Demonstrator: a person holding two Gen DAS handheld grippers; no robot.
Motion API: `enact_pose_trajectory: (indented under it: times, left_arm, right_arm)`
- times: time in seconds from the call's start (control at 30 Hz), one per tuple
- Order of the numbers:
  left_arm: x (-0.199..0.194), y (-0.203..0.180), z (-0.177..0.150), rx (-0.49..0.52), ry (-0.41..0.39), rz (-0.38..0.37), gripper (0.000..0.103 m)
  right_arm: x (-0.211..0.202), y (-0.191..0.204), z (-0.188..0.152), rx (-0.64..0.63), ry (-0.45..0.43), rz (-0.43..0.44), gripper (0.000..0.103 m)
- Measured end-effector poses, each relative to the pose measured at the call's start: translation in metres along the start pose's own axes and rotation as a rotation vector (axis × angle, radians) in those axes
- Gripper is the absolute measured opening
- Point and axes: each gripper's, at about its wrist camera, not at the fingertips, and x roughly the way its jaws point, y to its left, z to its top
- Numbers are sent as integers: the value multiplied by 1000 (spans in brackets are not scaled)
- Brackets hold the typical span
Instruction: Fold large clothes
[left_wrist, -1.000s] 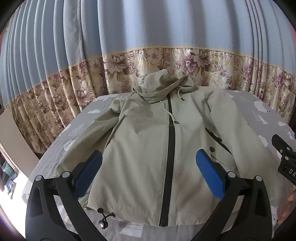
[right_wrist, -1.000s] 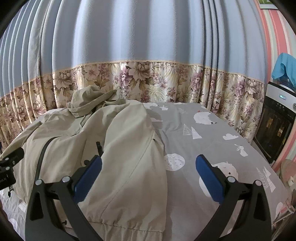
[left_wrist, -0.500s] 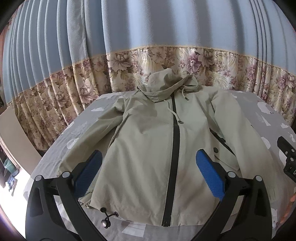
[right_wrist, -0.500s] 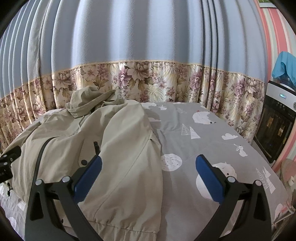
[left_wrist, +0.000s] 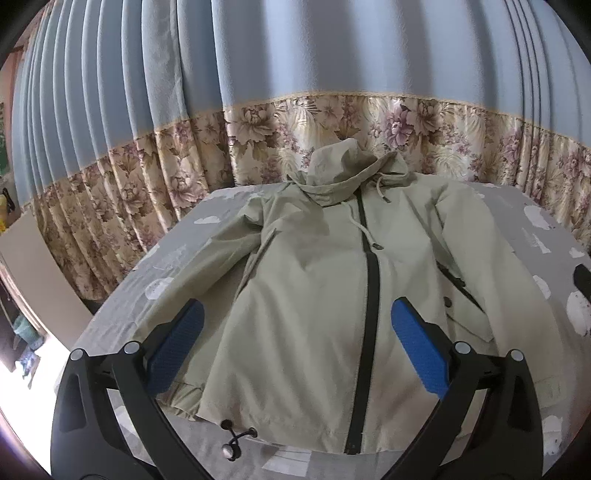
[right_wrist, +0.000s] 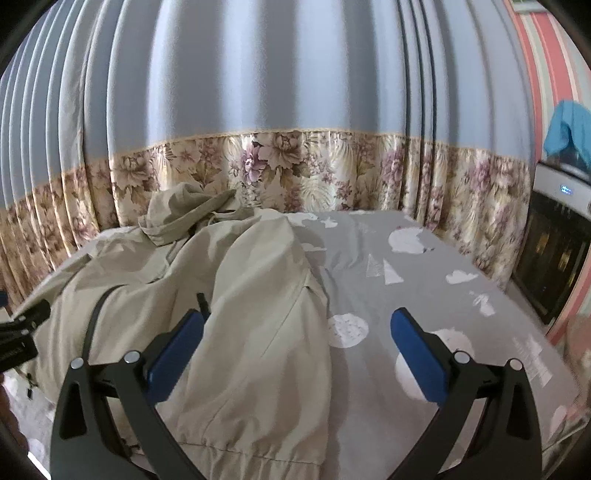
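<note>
jacket (left_wrist: 306, 295): 1 | claws: 2 (left claw (left_wrist: 297, 347), right claw (right_wrist: 297, 349)) | curtain (left_wrist: 295, 92): 1

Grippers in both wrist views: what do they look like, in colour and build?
Left gripper and right gripper look alike: glossy black forked arms with cut-out slots and round silver rivets, each finger faced with a textured blue pad. No cables or sleeves show.

Soft daylight, fisheye bending, dark corners

Blue curtain (left_wrist: 295, 55) w/ floral hem; grey patterned bedsheet (right_wrist: 424, 273); striped wall (right_wrist: 546, 55) rt.
</note>
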Motion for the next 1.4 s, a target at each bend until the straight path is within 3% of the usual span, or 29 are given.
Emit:
enact_pose_trajectory:
  times: [0.53,0.87,1.03,1.4]
  left_arm:
    - [-3,7,1,-37,-12,-49,100]
    - [-14,7,4,-53,-38,-86,100]
    - [-17,6,5,-36,-36,-70,100]
    - [-25,5,2,-10,-55,-79,100]
  right_arm:
    - [-7,-3,2,-55,-17,-99,101]
    - [-9,-6,-1,-38,6,-70,101]
    - [-7,-10,-4,-30,17,-59,101]
    - [-12,-16,-1,-22,15,-103,101]
